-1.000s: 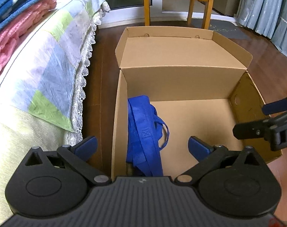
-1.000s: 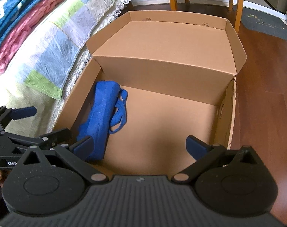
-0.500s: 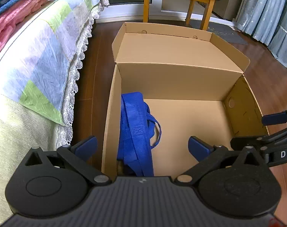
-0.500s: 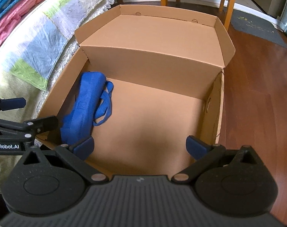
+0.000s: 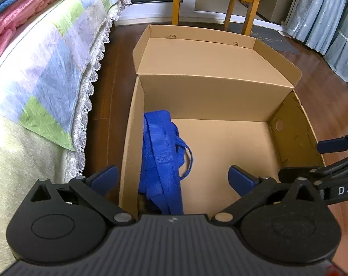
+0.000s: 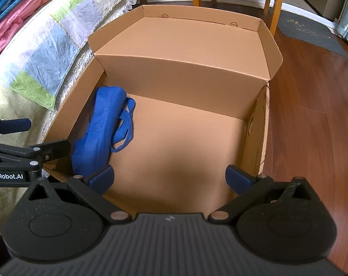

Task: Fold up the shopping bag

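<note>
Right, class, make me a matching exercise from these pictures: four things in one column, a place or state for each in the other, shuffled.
Things:
1. blue shopping bag
2. cardboard box
3. patchwork cover
4. left tongs

Places or states:
A. lid flipped back
B. open, holding nothing
C. along the box's left wall
D. draped, lace-edged, left of the box

Pairs: 1-C, 2-A, 3-D, 4-B

Blue bag (image 5: 161, 158), tan box (image 5: 210, 96), pastel patchwork bedcover (image 5: 47, 69), pink blanket (image 5: 17, 20)

Wooden floor (image 6: 311, 119), quilted bed (image 5: 36, 73)
</note>
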Demonstrator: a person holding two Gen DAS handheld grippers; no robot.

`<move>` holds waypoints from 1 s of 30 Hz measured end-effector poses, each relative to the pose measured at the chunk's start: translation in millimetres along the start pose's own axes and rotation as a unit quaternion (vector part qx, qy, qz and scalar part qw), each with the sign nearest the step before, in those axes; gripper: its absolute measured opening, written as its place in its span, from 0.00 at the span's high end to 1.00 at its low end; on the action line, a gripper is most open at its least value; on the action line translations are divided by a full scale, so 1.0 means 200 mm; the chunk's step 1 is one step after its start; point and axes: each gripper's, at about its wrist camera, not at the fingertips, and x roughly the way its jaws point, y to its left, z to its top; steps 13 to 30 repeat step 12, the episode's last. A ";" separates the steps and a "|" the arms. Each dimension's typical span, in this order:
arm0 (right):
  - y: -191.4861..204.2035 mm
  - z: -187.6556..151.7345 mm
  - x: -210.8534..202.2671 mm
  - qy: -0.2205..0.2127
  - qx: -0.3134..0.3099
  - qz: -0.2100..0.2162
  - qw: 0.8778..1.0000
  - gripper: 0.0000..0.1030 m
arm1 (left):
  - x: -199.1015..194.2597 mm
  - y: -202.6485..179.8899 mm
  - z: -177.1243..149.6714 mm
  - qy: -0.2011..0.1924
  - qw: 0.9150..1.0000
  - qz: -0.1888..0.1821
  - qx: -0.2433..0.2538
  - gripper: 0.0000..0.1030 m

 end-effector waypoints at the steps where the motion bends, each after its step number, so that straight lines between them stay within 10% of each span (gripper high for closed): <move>1: 0.00 0.00 0.00 0.001 -0.001 0.000 1.000 0.01 | 0.00 0.00 0.00 -0.001 1.000 0.002 0.002 0.01; 30: 0.01 0.00 0.00 0.004 -0.004 -0.001 1.000 0.01 | -0.01 -0.01 -0.01 -0.010 1.000 0.009 0.006 0.01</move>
